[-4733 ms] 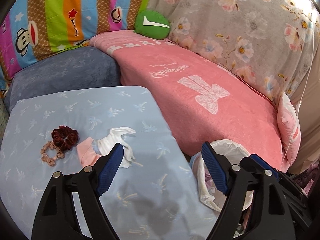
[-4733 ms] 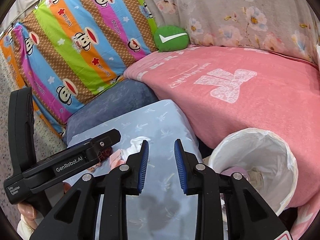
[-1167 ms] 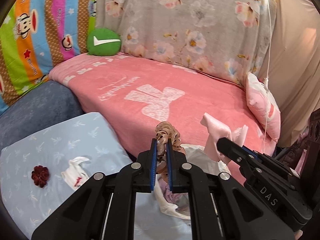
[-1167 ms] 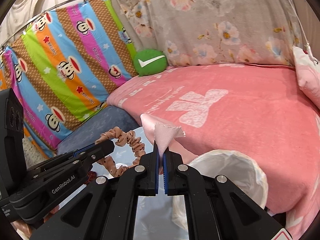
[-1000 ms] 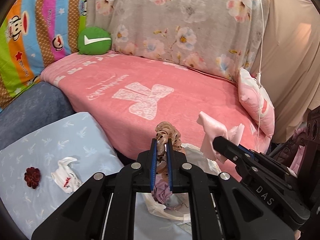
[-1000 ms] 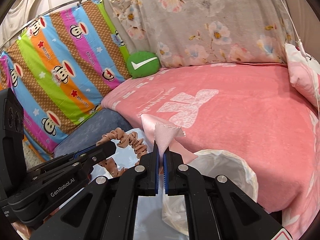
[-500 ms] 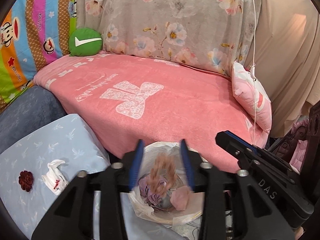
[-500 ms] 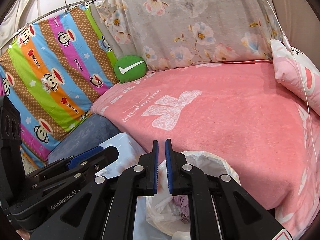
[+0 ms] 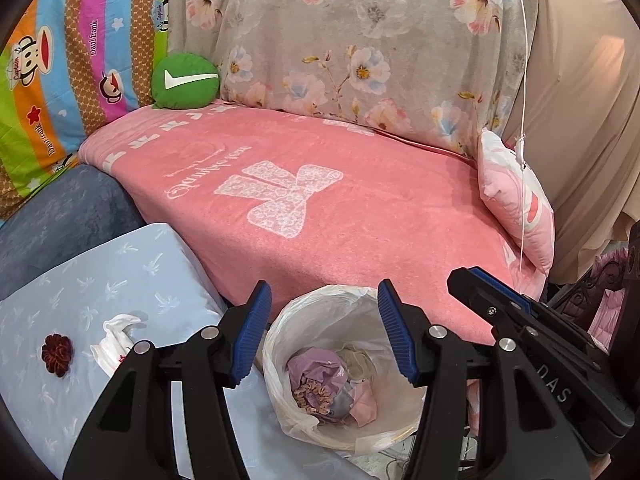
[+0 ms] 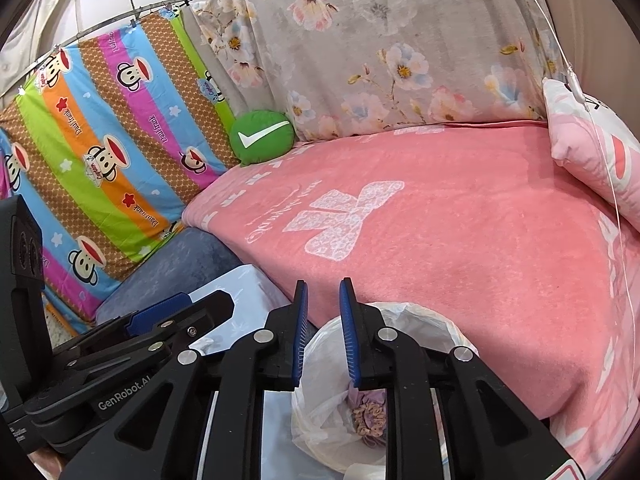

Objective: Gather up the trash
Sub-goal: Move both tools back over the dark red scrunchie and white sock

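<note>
On the far left of the pale blue cushion (image 9: 100, 280) lies a dark red scrunchie (image 9: 58, 354), with a crumpled white tissue (image 9: 114, 338) just beside it. The left gripper (image 9: 322, 332) hangs over the lined trash bin (image 9: 348, 436), jaws apart and empty, having just opened. Down in the bin rest the tan scrunchie (image 9: 310, 394) and a pink scrap (image 9: 366, 402) (among purple wrappings). The right gripper (image 10: 323, 336) stands narrowly parted with nothing between its pads, its jaws just opening. Behind spreads the pink blanket (image 9: 320, 200).
</note>
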